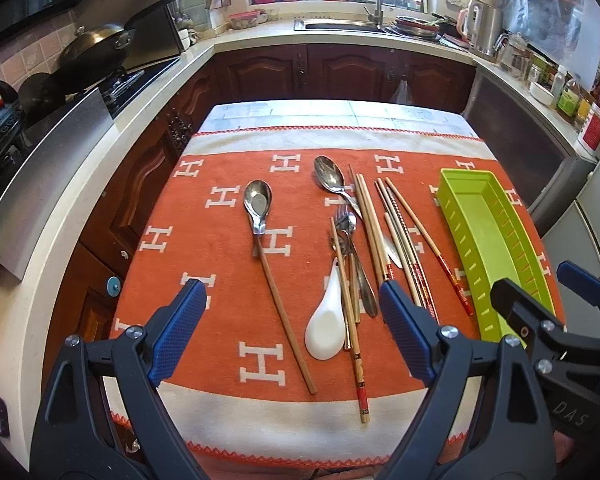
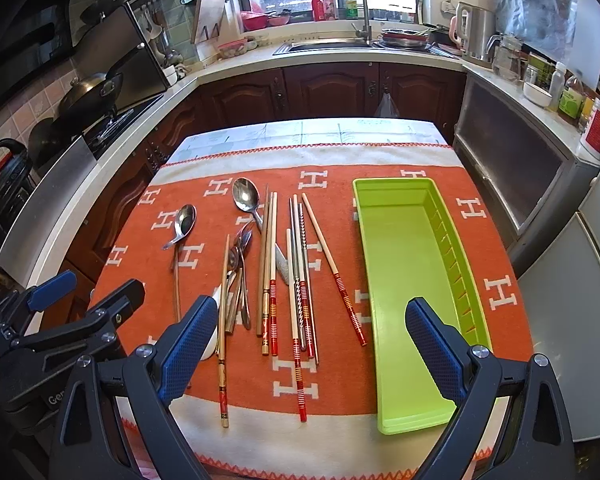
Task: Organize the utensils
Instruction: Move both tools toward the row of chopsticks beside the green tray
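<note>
1. Left gripper [image 1: 290,312]: jaws spread wide, holding nothing, blue ribbed pads. It hangs above the near cloth, over the white ceramic spoon [image 1: 327,322].
2. Right gripper [image 2: 312,344]: jaws spread wide, empty, above the chopsticks [image 2: 300,280] and the tray's near end.
3. Green tray [image 2: 404,264]: long plastic trough, slotted right wall, nothing in it. The right view shows its whole floor; the left view [image 1: 496,240] shows it partly behind the right gripper.
4. Utensils: all lie loose on the orange H-patterned cloth [image 1: 220,272], left of the tray. The ceramic spoon is plain in the left view, mostly hidden behind a pad in the right.
5. Metal spoons [image 1: 258,204], [image 1: 330,176]: polished; a fork [image 1: 346,224] lies among the bamboo sticks.
6. Open room: bare cloth at the left and near edges of the counter [image 2: 260,444].
</note>
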### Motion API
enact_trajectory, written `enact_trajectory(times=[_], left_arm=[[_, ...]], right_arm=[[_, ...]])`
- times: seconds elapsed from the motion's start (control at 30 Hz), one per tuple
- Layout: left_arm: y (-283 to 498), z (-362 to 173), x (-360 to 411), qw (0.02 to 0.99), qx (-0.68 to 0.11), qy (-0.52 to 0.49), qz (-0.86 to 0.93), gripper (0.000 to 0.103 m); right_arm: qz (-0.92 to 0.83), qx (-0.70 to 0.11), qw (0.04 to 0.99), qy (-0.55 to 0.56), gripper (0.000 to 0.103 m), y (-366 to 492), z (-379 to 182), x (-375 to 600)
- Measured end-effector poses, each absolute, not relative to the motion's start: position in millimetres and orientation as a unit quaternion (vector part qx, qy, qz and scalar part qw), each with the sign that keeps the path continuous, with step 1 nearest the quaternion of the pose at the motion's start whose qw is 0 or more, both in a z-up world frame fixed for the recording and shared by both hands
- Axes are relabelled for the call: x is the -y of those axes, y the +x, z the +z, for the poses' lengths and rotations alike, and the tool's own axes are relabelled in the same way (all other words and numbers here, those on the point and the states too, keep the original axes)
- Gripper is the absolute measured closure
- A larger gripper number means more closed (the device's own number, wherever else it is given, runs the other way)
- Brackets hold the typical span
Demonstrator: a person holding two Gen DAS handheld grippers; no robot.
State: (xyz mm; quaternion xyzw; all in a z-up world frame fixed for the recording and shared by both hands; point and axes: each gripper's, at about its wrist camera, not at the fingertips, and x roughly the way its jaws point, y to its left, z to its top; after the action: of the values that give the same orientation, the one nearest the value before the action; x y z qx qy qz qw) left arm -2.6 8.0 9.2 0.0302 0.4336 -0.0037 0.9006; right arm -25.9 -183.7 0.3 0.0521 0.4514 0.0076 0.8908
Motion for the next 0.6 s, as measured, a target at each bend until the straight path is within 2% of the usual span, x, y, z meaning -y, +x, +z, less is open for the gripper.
enact_trajectory(times=[0.33, 0.6], left_arm=[[-2, 6, -14, 0.894, -0.448, 0.019, 0.000, 0.016], [-2, 14, -32, 0.926, -0.378, -0.003, -0.006, 0.016]], right_arm=[[0.026, -0.452, 0.891, 0.042, 0.015, -21, 3, 170], [0.033, -0.451, 0.891, 0.039, 0.016, -16, 5, 168]])
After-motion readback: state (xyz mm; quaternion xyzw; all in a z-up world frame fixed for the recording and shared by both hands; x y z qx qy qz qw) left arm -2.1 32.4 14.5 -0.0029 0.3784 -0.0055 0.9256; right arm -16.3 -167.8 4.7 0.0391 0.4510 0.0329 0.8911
